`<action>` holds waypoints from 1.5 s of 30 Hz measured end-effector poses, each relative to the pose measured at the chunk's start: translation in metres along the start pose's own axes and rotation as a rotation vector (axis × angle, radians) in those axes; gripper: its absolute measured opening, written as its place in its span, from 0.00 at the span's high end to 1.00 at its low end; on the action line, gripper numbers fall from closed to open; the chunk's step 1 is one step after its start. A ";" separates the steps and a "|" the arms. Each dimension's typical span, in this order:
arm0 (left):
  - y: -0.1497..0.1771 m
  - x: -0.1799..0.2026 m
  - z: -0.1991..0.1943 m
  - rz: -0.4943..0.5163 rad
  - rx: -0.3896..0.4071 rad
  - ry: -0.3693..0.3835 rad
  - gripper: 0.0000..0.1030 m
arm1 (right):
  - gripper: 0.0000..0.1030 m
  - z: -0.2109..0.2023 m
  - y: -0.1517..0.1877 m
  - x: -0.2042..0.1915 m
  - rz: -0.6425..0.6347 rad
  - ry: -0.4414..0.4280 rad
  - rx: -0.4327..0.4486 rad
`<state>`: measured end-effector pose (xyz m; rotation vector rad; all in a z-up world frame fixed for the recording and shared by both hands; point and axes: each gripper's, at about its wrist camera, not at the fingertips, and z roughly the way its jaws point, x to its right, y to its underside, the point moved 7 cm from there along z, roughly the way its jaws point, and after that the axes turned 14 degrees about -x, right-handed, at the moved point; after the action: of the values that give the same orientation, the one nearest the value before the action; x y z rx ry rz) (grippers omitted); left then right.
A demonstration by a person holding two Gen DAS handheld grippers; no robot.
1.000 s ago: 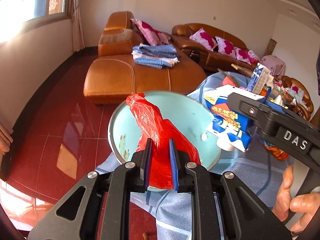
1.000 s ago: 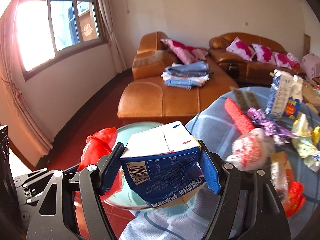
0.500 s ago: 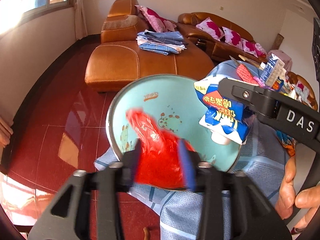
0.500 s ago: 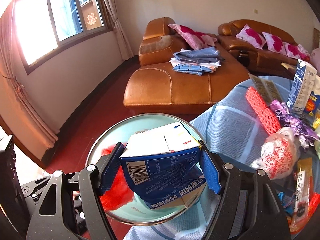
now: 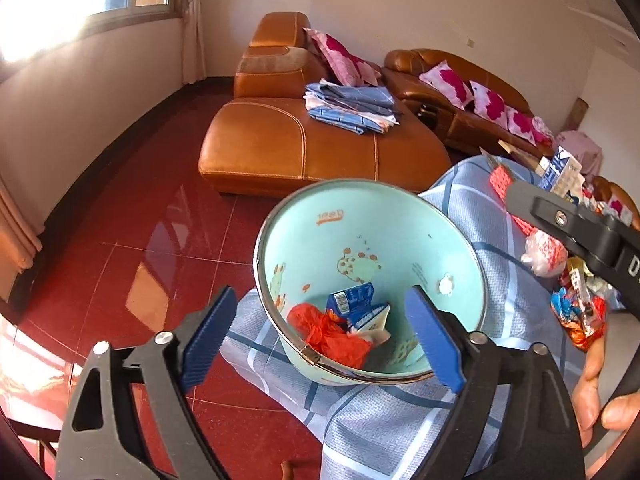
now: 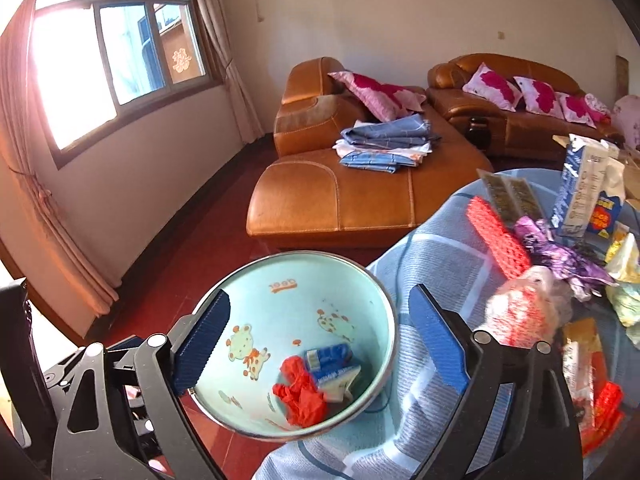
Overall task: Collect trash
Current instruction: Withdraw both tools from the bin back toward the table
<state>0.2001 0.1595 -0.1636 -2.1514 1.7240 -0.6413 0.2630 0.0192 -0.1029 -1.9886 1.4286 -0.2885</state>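
Pale turquoise round bin [image 5: 400, 236], silver rim, inner wall printed with cartoon animals in green and orange. Crumpled red plastic bag [image 5: 332, 338] seen at bottom, beside blue-and-white squashed carton [image 5: 358, 308]. Light blue tablecloth [image 6: 436, 248] crossed by white and dark blue check lines. Red mesh foam sleeve [image 6: 496, 236]; purple foil wrapper [image 6: 560, 252], print possibly floral, blurred. Gripper pads [image 5: 434, 340] blue, ribbed.
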 end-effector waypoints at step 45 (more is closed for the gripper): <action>0.064 0.178 -0.067 0.320 0.069 0.097 0.10 | 0.10 -0.155 0.114 0.167 0.332 0.297 0.142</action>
<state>0.1435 -0.0257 -0.1121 -1.7702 2.0073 -0.7130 0.1569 -0.2123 -0.0896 -1.6103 1.8402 -0.5362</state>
